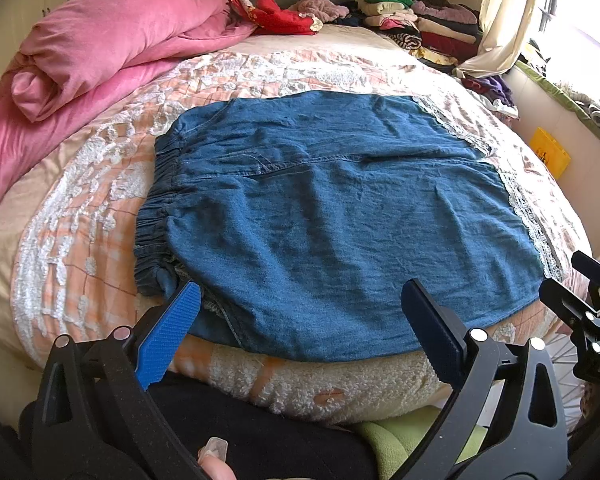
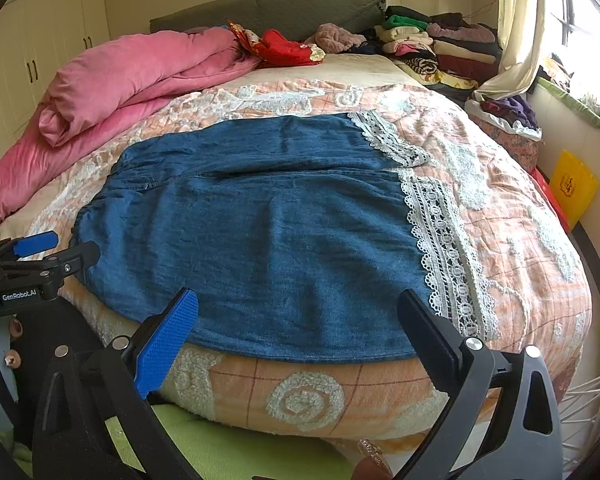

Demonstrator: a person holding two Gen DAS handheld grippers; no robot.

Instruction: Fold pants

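Left wrist view: a bed [image 1: 80,216] under a patterned quilt carries the pants [image 1: 332,216], blue denim with lace hems, spread flat near the front edge, apparently laid out for folding. Both tools hover at that edge, likely lining up a grasp: the left gripper [image 1: 300,312] and right gripper [image 2: 300,312] each have fingers spread wide, holding nothing.
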